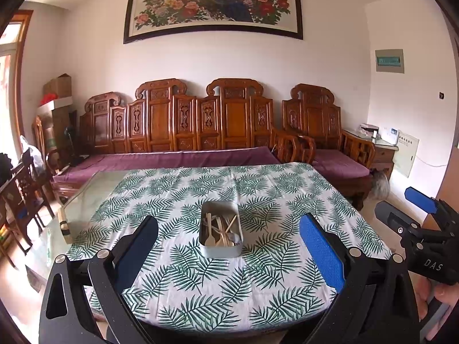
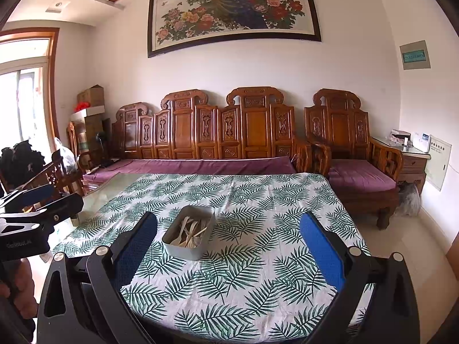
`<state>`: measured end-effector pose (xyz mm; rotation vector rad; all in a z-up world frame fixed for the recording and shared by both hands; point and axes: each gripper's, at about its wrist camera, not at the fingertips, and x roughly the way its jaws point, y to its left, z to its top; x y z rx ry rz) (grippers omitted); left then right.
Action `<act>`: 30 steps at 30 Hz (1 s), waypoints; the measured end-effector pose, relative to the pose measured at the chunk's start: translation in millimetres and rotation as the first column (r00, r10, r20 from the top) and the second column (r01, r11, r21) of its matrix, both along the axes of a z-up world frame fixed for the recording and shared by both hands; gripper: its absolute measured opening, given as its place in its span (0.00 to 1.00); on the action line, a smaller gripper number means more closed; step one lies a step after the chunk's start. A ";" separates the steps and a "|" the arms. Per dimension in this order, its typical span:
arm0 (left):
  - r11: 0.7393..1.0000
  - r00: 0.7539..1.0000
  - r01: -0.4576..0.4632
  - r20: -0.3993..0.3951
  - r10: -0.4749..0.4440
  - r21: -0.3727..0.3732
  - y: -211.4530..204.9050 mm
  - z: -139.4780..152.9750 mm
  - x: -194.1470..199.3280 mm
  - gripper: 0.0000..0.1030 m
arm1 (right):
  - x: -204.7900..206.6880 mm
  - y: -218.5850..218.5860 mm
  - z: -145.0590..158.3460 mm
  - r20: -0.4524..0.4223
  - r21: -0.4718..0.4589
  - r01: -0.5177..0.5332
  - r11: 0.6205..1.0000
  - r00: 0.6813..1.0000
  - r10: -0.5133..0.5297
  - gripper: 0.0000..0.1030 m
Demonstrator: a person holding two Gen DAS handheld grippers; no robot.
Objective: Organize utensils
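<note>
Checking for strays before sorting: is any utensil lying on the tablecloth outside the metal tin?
No, the utensils all sit inside the metal tin; the leaf-print tablecloth around it is bare.

A leaf-print tablecloth (image 1: 200, 281) covers most of a glass-topped table (image 1: 94, 195) in a living room. Behind it, a carved wooden sofa (image 1: 186, 120) with purple cushions runs along a white wall beneath a framed peacock-and-peony painting (image 1: 213, 3). A matching armchair (image 1: 318, 132) stands beside a small side table (image 1: 381, 149); cardboard boxes (image 1: 58, 86) are stacked in the far corner.
</note>
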<state>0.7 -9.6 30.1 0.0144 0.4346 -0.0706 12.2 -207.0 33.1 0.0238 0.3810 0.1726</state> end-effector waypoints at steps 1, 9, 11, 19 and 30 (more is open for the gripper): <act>1.000 1.000 -0.001 0.001 0.001 0.002 -0.1 0.1 0.2 0.92 | 0.0 0.0 -0.1 0.000 0.000 -0.001 1.000 1.000 0.001 0.97; 1.000 1.000 -0.002 0.002 0.002 0.001 0.0 -1.6 0.9 0.92 | 0.6 0.0 -0.5 -0.001 -0.002 0.001 1.000 1.000 -0.001 0.97; 1.000 1.000 -0.001 0.001 0.001 -0.001 -0.6 -2.1 0.8 0.92 | 1.0 0.0 -0.7 -0.002 -0.001 0.000 1.000 1.000 0.000 0.97; 1.000 1.000 0.000 0.000 0.000 -0.003 -0.6 -2.9 0.8 0.92 | 0.5 -0.1 -1.4 -0.001 0.000 0.001 1.000 1.000 -0.001 0.97; 1.000 1.000 0.000 -0.002 0.000 -0.002 -1.9 -4.5 0.6 0.92 | 0.7 -0.6 -1.6 0.000 0.002 0.001 1.000 1.000 -0.001 0.97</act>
